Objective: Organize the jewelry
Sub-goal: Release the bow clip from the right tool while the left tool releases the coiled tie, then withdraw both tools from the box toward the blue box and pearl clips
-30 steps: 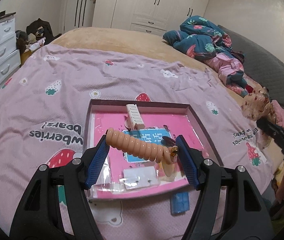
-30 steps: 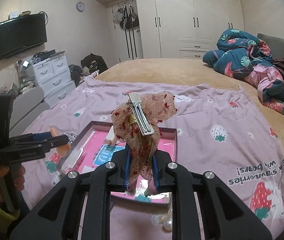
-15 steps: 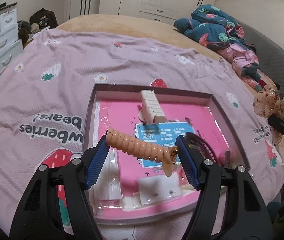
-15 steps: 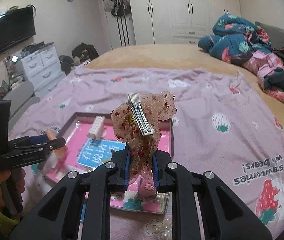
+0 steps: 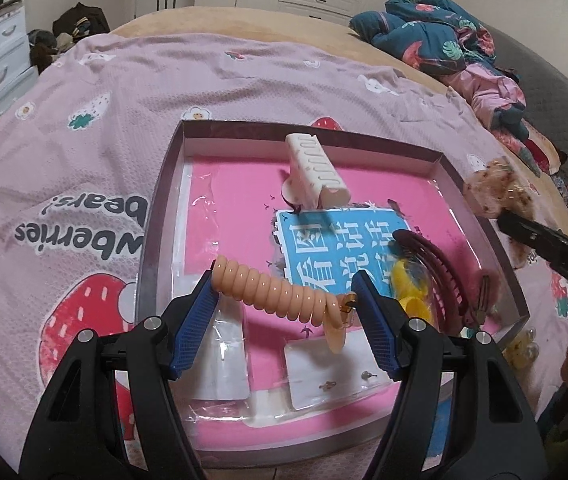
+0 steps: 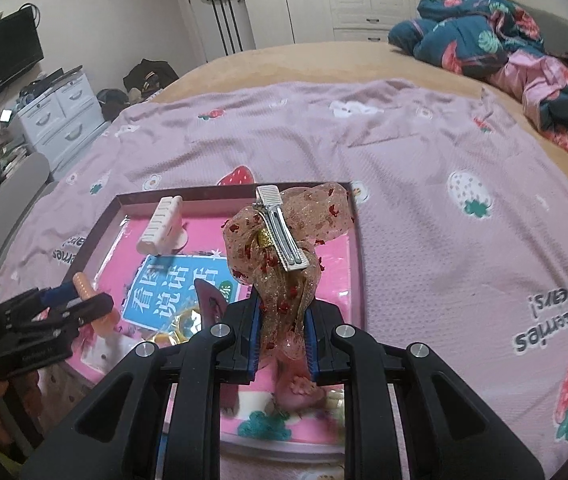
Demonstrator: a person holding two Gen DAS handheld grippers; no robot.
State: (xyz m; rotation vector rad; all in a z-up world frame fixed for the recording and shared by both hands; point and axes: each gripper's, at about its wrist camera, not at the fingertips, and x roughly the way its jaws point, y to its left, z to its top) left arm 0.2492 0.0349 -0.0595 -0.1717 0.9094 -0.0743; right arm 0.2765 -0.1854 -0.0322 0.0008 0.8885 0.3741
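My left gripper (image 5: 284, 300) is shut on a peach spiral hair tie (image 5: 280, 292), held just above the front left of a shallow pink-lined tray (image 5: 156, 208). In the tray lie a white claw clip (image 5: 316, 170), a dark red comb clip (image 5: 432, 264), a yellow piece (image 5: 404, 280) and clear earring cards (image 5: 332, 376). My right gripper (image 6: 282, 312) is shut on a sheer bow hair clip with red dots (image 6: 284, 240), held over the tray's right side (image 6: 358, 264). The bow also shows at the right in the left wrist view (image 5: 492, 192).
The tray sits on a pink strawberry-print blanket (image 5: 84, 120) on a bed. Bundled dark floral bedding (image 6: 484, 36) lies at the far right. White drawers (image 6: 60, 116) stand left of the bed. Pearl pieces (image 5: 524, 352) lie by the tray's right front corner.
Both grippers have moved forward and down towards the tray, each keeping its hold. The tray now fills more of both views.
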